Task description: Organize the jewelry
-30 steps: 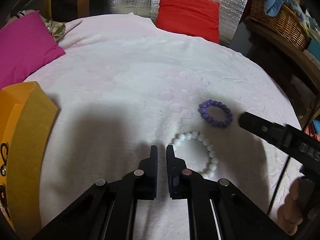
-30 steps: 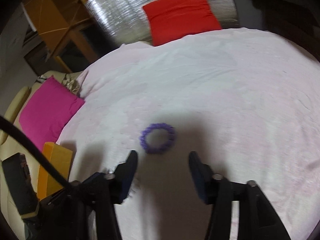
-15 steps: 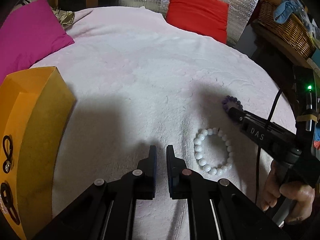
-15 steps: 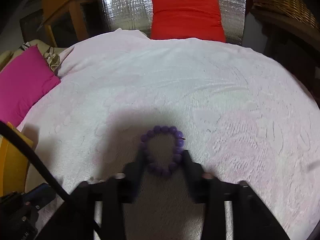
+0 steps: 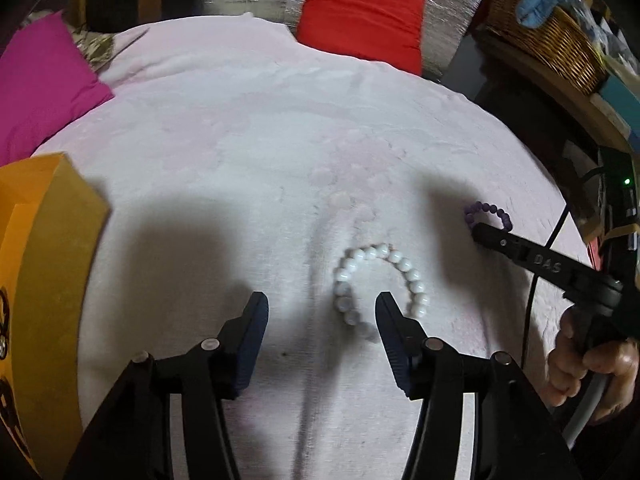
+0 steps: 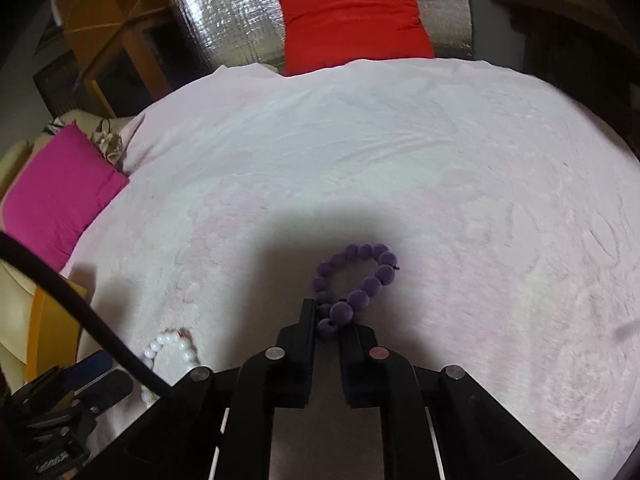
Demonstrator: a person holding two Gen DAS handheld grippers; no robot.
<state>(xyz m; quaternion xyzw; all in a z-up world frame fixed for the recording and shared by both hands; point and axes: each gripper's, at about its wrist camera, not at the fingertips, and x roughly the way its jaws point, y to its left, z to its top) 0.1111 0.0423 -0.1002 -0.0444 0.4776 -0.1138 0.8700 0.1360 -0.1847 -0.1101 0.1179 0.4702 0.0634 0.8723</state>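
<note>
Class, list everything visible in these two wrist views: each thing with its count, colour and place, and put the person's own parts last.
white bracelet: 1, white beads, on the blanket, at the left tool's right finger
purple bracelet: 1, purple beads, pinched in the right tool
blanket: 1, pale pink, covering the surface
orange box: 1, orange, left edge
pink cushion: 1, magenta, far left
red cushion: 1, red, far end
wicker basket: 1, brown, far right
left tool: 1, black, open
right tool: 1, black, shut
hand: 1, holding the right tool's grip

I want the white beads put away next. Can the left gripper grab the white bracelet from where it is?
Probably yes. The left gripper is open right at the white bracelet, whose near side lies between its fingers, with nothing on the pink blanket blocking.
</note>
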